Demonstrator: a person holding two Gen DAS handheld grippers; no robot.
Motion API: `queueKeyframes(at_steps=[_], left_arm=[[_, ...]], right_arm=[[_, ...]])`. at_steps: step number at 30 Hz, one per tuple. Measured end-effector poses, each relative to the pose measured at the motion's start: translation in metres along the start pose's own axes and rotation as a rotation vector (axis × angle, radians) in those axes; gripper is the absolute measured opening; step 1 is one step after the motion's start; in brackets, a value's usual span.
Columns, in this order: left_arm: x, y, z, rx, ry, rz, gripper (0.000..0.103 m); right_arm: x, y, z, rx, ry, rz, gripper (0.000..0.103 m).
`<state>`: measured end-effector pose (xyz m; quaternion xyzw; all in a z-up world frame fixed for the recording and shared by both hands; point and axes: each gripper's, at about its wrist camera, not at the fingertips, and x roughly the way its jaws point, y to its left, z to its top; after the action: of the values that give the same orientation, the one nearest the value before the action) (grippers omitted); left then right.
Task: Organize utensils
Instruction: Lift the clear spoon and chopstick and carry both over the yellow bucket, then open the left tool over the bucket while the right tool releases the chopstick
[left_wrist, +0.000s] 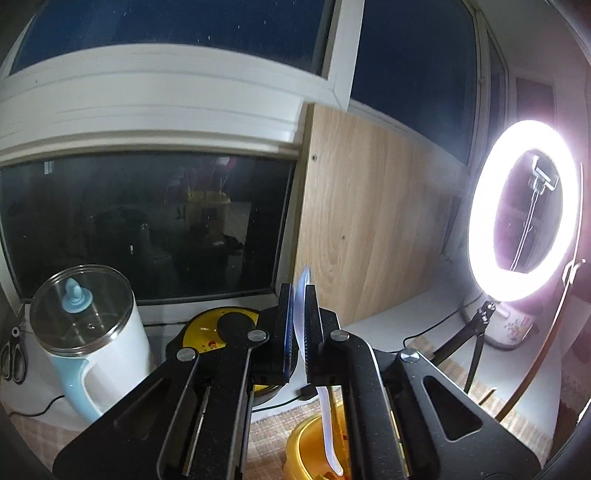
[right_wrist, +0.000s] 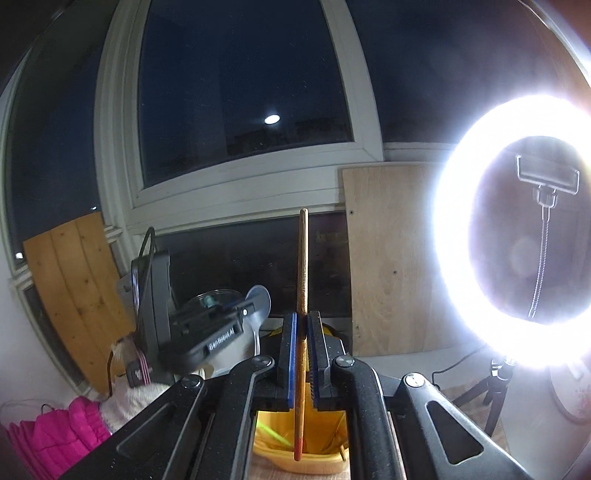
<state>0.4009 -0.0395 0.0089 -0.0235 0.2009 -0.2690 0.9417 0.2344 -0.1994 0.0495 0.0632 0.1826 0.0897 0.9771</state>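
Holding a white plastic spoon upright, my left gripper is clamped on it above the yellow container. My right gripper pinches a wooden chopstick, its lower end inside that container.

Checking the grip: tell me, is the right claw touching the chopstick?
Touching. The right wrist view shows the right claw with both pads pressed against the upright chopstick.
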Motion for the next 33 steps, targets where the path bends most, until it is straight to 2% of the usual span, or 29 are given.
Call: queueKeyframes(at_steps=[8,15,29,32,33], left_arm=[[0.016,0.001,-0.014,0.021,0.027,-0.001,0.002],[0.02,0.007,-0.021,0.003,0.058,-0.004,0.002],[0.017,0.003,-0.03,0.02,0.13,-0.028,0.002],[0.015,0.001,-0.032,0.027,0.145,-0.035,0.003],[0.014,0.0,-0.032,0.029,0.147,-0.039,0.004]], right_arm=[[0.031,-0.012,-0.014,0.023,0.022,-0.029,0.003],[0.058,-0.024,-0.04,0.07,0.118,0.004,0.003],[0.07,-0.024,-0.079,0.074,0.254,0.08,0.004],[0.069,-0.023,-0.083,0.069,0.269,0.087,0.006],[0.068,-0.022,-0.083,0.067,0.27,0.094,0.011]])
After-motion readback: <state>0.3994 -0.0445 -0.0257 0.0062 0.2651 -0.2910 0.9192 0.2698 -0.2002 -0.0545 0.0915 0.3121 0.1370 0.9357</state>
